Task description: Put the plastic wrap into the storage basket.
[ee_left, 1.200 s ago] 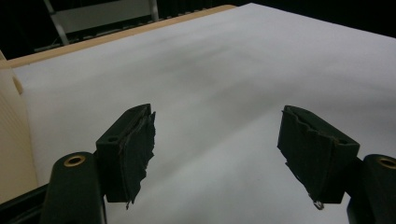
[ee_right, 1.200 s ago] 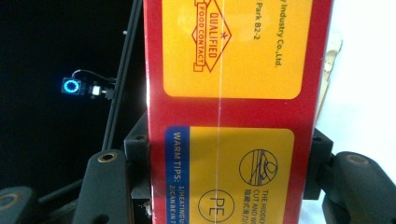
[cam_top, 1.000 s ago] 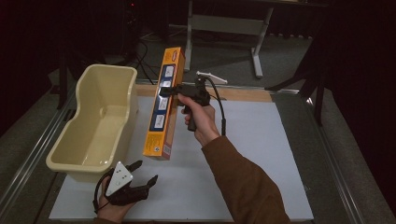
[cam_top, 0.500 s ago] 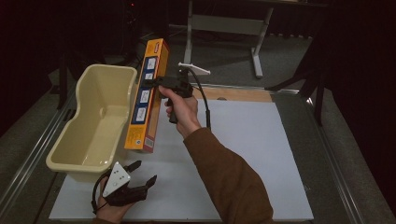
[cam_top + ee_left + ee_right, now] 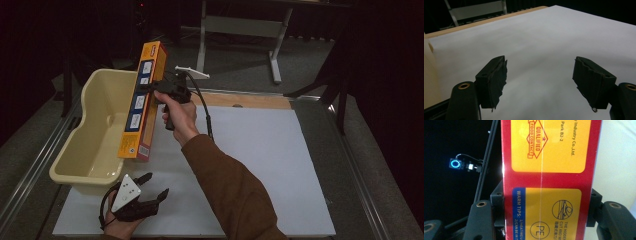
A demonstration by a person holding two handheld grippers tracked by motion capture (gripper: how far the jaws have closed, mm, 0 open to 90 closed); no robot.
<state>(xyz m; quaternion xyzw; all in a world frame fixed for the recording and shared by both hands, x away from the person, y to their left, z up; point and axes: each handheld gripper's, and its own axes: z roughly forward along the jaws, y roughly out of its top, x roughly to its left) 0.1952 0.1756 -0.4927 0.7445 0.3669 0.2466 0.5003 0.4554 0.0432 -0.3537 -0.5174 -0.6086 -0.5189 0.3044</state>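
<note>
A long orange box (image 5: 142,102) hung tilted over the cream tub's (image 5: 95,145) right rim, clamped between the right gripper's (image 5: 150,89) jaws. The left gripper (image 5: 150,192) rested on the white table (image 5: 270,150), jaws wide apart, holding nothing.

My right gripper (image 5: 150,89): raised on an outstretched arm, jaws clamped on opposite sides of a long box (image 5: 142,100). My left gripper (image 5: 150,187): low by the near table edge, jaws spread wide, nothing between them.
</note>
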